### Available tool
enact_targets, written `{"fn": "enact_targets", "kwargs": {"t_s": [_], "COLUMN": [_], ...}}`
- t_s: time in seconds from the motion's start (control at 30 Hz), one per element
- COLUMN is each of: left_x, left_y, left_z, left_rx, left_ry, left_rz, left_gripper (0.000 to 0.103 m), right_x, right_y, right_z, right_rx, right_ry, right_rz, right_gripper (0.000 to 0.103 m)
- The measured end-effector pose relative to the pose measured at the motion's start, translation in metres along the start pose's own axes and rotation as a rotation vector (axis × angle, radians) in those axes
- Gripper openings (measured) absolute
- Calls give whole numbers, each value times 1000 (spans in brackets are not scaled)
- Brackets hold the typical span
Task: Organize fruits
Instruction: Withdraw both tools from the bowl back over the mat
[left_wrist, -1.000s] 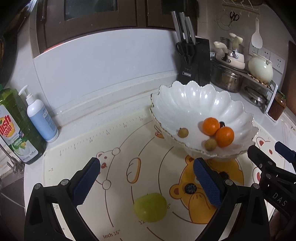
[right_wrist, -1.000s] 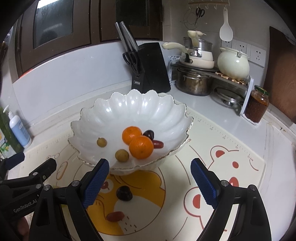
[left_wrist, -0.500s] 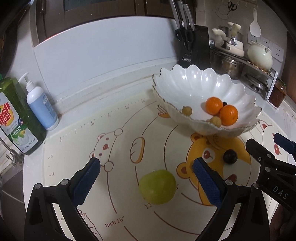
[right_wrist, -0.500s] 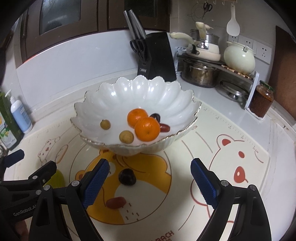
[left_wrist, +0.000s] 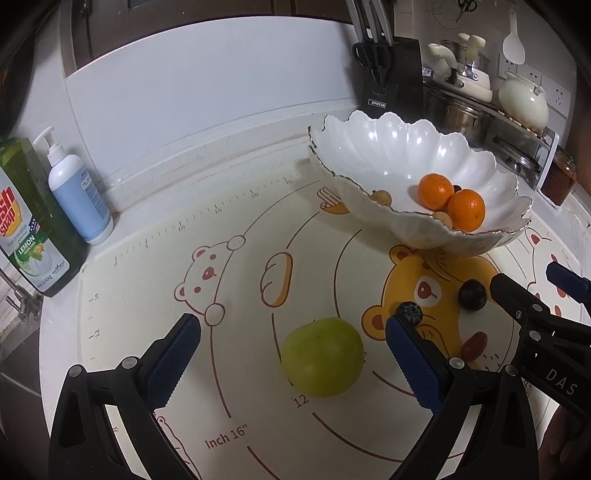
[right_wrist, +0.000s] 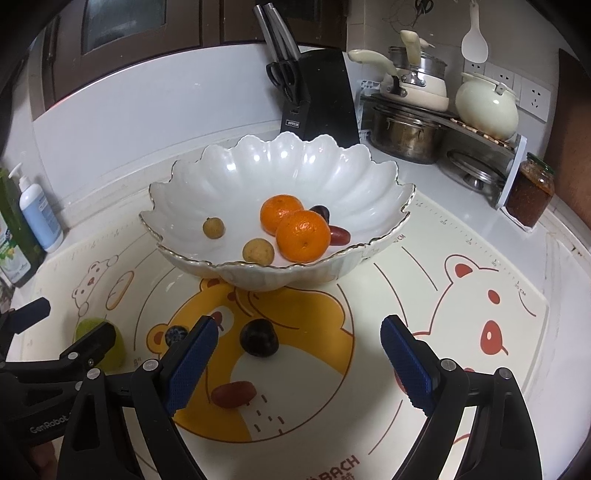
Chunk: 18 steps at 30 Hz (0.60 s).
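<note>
Green apple (left_wrist: 322, 356) on the baking mat (left_wrist: 236, 280), roughly round with no clear long axis, stem end tipped up and away; lying between the spread fingers of the left hand-held gripper (left_wrist: 293, 345), closer to its right finger, touching neither. Released and gaping wide, grasping nothing. Open mat ahead and to the left of that gripper, up to the ruler markings at the mat's edge.

Just ahead of its right fingertip, a blueberry (left_wrist: 409, 312), partly cut off by the finger. Further right, a dark plum (right_wrist: 259, 338) and a red grape (right_wrist: 233, 394), long axis lying left to right, both on the mat between the fingers of the right hand-held gripper (right_wrist: 299, 341), nearer its left finger. Also released, empty. Clear mat to its right.

Ahead of both, the scalloped white bowl (right_wrist: 221, 173) holding two oranges (right_wrist: 303, 235), two small tan fruits (right_wrist: 258, 251), plus a dark fruit and a red one half hidden behind the oranges.

Beyond the bowl, a knife block (right_wrist: 321, 96) and stacked pots (right_wrist: 406, 129); soap bottles (left_wrist: 79, 192) far left on the surface.
</note>
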<state>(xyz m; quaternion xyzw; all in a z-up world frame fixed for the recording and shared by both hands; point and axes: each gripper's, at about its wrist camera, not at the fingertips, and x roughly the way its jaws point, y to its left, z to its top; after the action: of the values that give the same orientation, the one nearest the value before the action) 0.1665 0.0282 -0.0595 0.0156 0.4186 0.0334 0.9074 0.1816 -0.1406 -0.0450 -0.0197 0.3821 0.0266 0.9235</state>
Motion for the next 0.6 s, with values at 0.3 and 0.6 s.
{"fn": "enact_targets", "kwargs": {"t_s": [0.3, 0.6], "left_x": [9, 17], "left_y": [-1, -4], "left_z": [-5, -9], "left_rx": [1, 3], "left_ry": [25, 41], "left_rz": [-7, -18], "left_gripper": [98, 93], "right_x": [10, 19], "right_y": [3, 4], "right_z": [-3, -4], "right_rx": [-4, 0], "right_ry": [24, 38], "right_rz": [19, 35], "right_gripper": [90, 88]}}
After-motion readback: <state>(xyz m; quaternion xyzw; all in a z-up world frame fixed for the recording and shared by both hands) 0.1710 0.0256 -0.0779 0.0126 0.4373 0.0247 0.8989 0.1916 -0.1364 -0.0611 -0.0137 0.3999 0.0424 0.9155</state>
